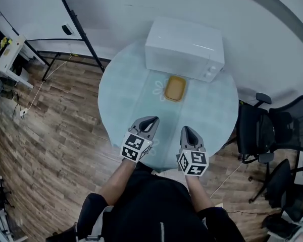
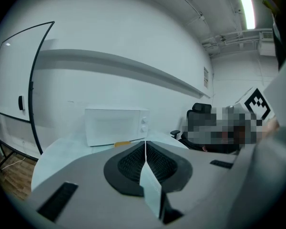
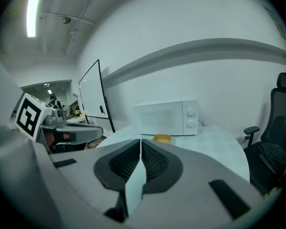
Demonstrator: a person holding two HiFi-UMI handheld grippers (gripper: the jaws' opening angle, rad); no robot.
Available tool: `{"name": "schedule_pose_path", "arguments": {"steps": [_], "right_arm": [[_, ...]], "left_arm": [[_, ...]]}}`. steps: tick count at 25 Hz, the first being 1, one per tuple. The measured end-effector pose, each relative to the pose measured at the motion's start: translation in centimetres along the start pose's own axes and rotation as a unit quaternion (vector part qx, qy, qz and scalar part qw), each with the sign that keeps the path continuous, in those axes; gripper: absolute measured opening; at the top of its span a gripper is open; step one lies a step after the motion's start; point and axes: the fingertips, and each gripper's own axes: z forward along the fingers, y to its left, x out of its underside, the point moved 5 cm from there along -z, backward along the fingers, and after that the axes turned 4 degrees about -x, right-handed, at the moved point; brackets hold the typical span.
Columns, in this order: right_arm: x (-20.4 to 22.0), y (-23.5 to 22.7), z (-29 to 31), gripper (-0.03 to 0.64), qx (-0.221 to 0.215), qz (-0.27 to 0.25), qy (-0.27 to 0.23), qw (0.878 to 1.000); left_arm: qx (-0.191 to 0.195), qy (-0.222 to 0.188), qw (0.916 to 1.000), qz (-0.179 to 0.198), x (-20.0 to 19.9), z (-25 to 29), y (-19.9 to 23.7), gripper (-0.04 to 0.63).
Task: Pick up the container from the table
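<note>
A small yellow container [image 1: 174,88] rests on the round pale table [image 1: 121,105], just in front of the white microwave [image 1: 185,48]. Both grippers hover over the table's near edge, well short of the container. My left gripper [image 1: 152,120] is shut with nothing in it, and so is my right gripper [image 1: 186,130]. In the left gripper view only a sliver of the container [image 2: 122,143] shows above the shut jaws [image 2: 146,144]. The right gripper view shows the container [image 3: 162,138] beyond the shut jaws [image 3: 141,143].
The microwave [image 3: 167,117] stands at the table's far side against the wall. Black office chairs [image 1: 272,130] stand to the right of the table. A whiteboard on a black stand [image 1: 40,14] is at the far left, on wooden floor.
</note>
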Motion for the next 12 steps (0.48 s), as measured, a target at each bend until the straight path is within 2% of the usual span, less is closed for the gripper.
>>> {"name": "schedule_pose_path", "arguments": {"steps": [12], "right_arm": [[-3.4,-0.8,7.8,0.026,0.005,-0.023,0.021,1.0]], "left_arm": [[0.041,0.013,0.9991,0.001,-2.3,8.9,6.0,0.02]]}}
